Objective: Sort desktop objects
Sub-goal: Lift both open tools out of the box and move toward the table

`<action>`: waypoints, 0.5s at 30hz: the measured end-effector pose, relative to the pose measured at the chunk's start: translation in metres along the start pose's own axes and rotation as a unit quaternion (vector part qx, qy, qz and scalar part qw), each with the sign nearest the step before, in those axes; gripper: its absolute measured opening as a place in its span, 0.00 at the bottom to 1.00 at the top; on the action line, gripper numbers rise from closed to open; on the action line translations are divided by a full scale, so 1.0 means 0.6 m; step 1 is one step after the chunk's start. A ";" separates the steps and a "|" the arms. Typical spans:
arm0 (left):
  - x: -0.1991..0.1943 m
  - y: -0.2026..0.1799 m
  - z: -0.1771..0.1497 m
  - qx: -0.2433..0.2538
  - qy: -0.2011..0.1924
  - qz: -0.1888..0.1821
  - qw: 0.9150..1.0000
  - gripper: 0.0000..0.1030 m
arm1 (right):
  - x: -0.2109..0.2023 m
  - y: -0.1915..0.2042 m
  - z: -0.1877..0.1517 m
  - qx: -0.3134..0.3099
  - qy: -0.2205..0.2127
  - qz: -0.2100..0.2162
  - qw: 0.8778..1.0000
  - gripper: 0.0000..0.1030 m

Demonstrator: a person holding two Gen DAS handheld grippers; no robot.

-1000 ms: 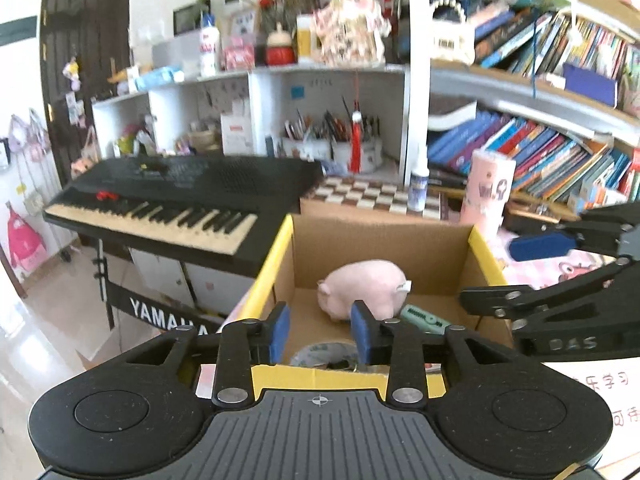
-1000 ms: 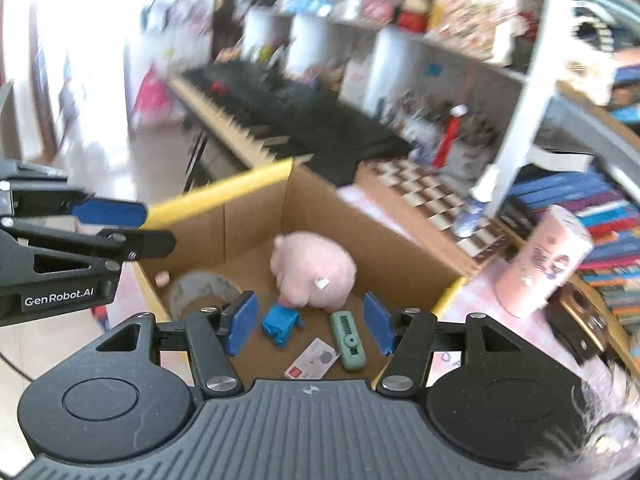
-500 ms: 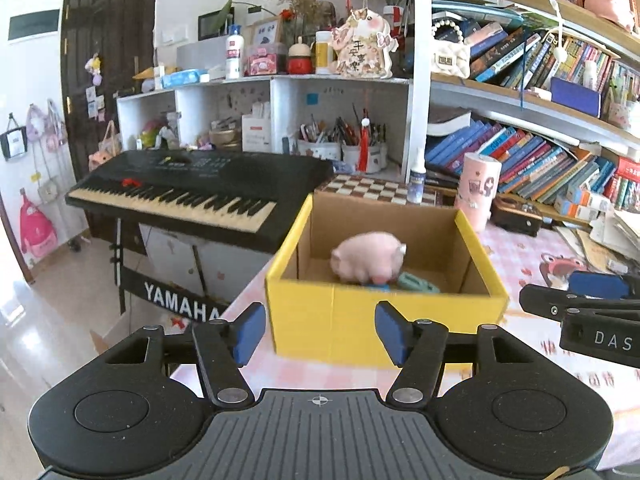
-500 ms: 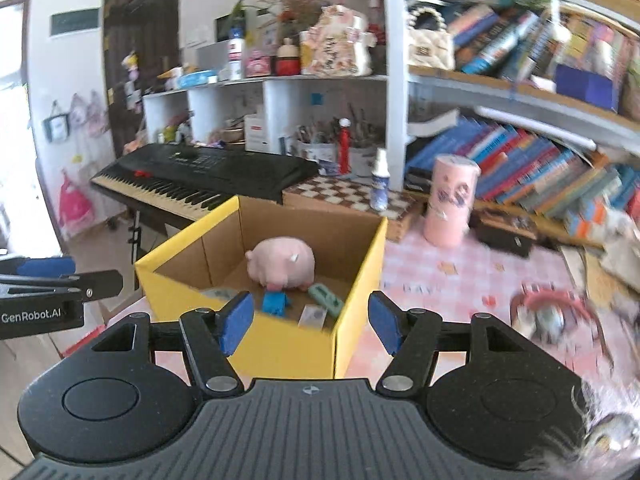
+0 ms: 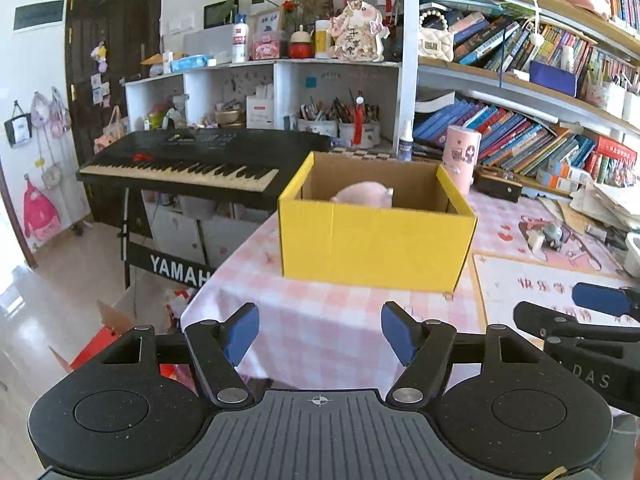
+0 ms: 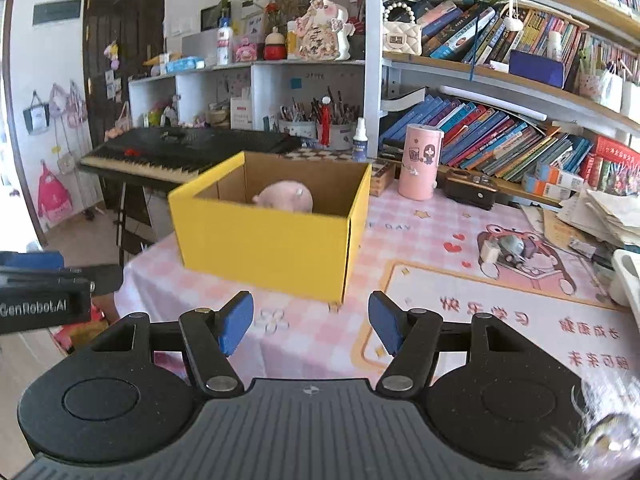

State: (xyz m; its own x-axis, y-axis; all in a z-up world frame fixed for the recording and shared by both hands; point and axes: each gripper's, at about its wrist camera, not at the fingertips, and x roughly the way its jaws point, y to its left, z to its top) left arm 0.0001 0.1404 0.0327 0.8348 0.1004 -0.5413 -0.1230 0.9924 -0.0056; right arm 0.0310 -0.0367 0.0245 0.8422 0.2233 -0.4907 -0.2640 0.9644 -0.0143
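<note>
Both grippers backed off yellow box (image 5: 376, 248); pink plush pig (image 5: 366, 197) inside; left jaws opening, right jaws wide, empty.

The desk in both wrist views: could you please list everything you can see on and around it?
Yellow cardboard box: one, yellow outside and brown inside, on the pink checked tablecloth.
Pink plush pig: one, pink, inside the box.
Pink cylindrical canister: one, pink, behind the box.
White spray bottle: one, white, by the shelf post.
Black electronic keyboard: one, black, left of the table.
Small grey toy: one, grey, on the printed mat.
Left hand-held gripper: black with blue pads, opening, nothing between them.
Right hand-held gripper: same colours, open, empty.
</note>
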 end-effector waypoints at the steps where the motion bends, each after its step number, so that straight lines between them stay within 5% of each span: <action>1: -0.002 -0.001 -0.006 0.003 0.003 0.000 1.000 0.69 | -0.005 0.002 -0.006 -0.004 0.002 -0.004 1.000 0.60; 15: -0.010 -0.023 -0.048 0.026 0.037 -0.039 0.998 0.72 | -0.055 -0.002 -0.058 0.007 0.036 -0.046 0.998 0.67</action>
State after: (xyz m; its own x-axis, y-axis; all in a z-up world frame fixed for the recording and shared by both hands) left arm -0.0188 0.1242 0.0118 0.7986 0.0198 -0.6016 -0.0307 0.9995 -0.0078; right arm -0.0129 -0.0504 0.0105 0.8259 0.1241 -0.5500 -0.1812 0.9821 -0.0506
